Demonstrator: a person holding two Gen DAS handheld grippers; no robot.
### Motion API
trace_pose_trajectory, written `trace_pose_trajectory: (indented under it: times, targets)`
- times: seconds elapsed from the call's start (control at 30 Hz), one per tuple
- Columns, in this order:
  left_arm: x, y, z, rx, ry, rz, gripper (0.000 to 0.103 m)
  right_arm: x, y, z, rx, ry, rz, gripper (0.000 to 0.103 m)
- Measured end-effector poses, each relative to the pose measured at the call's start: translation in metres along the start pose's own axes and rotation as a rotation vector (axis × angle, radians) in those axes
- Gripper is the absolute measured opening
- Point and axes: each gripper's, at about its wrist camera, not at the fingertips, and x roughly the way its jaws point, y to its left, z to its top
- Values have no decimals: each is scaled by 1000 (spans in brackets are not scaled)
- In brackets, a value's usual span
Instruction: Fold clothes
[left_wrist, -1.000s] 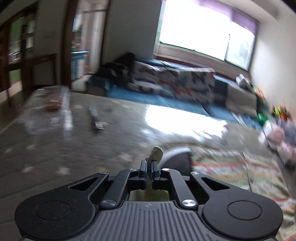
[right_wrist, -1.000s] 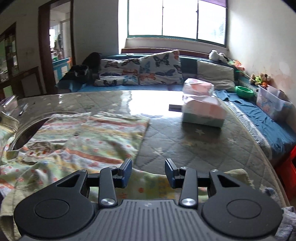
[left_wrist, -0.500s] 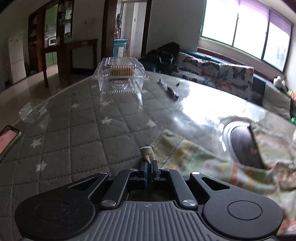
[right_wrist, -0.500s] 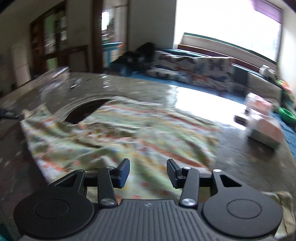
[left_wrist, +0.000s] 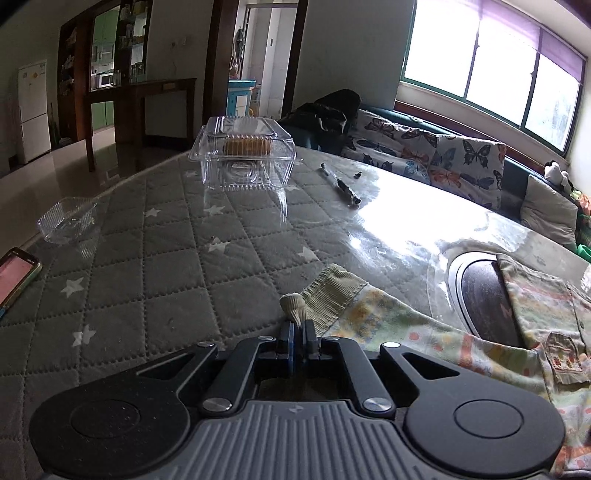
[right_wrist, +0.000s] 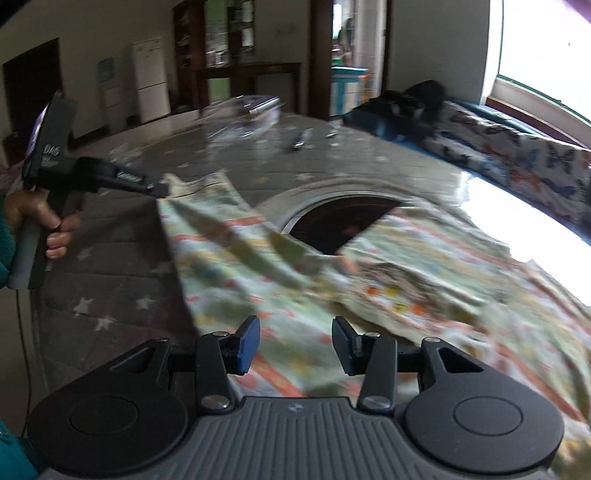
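A pale green patterned garment (left_wrist: 424, 325) lies spread on the quilted table, partly over a round dark hotplate (left_wrist: 480, 295). My left gripper (left_wrist: 298, 334) is shut on the ribbed cuff (left_wrist: 332, 295) of its sleeve, a bit of fabric poking up between the fingers. In the right wrist view the same garment (right_wrist: 332, 280) stretches from left to right, and the left gripper (right_wrist: 159, 189) shows at the far left pinching the cuff, held by a hand (right_wrist: 33, 218). My right gripper (right_wrist: 295, 343) hovers open above the garment's near part, nothing between its fingers.
A clear plastic clamshell box (left_wrist: 243, 158) with food stands at the table's far side, a pen (left_wrist: 341, 184) beside it. A clear tray (left_wrist: 68, 221) and a phone (left_wrist: 16, 271) lie at the left edge. A sofa with butterfly cushions (left_wrist: 443, 151) runs behind the table.
My left gripper has carried the cuff leftward and lower, then held still. My right gripper has swung left over the garment, turning away from the tissue boxes, and stays open.
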Motion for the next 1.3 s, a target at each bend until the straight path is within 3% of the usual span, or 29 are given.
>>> trace_pose_trajectory:
  times: [0.2,0.33,0.43,0.57,0.77,1.03,1.13,1.3]
  targets:
    - [2,2,-1,-4,22,7,11,11,19,-7,-19,41,78,42]
    - [-9,-4,3,11,-1,26,36,-12,12,-8,-1,4,77,42]
    - [-20,-13,8,29,-34,2,42,-38,-6,-13,41,-37,25,43]
    - [-30,-40,7,71,-34,-92,47,-66,-47,-33,153,-50,-103,43]
    - [-31,-109,-11,212,36,-311,47,-92,-98,-71,300,-20,-260,43]
    - [-29,-192,-46,408,115,-517,46,-83,-89,-100,262,69,-242,43]
    - [-27,-206,-59,452,164,-555,45,-88,-86,-95,251,53,-239,42]
    - [-34,-213,-71,541,150,-573,45,-98,-70,-80,207,15,-178,42]
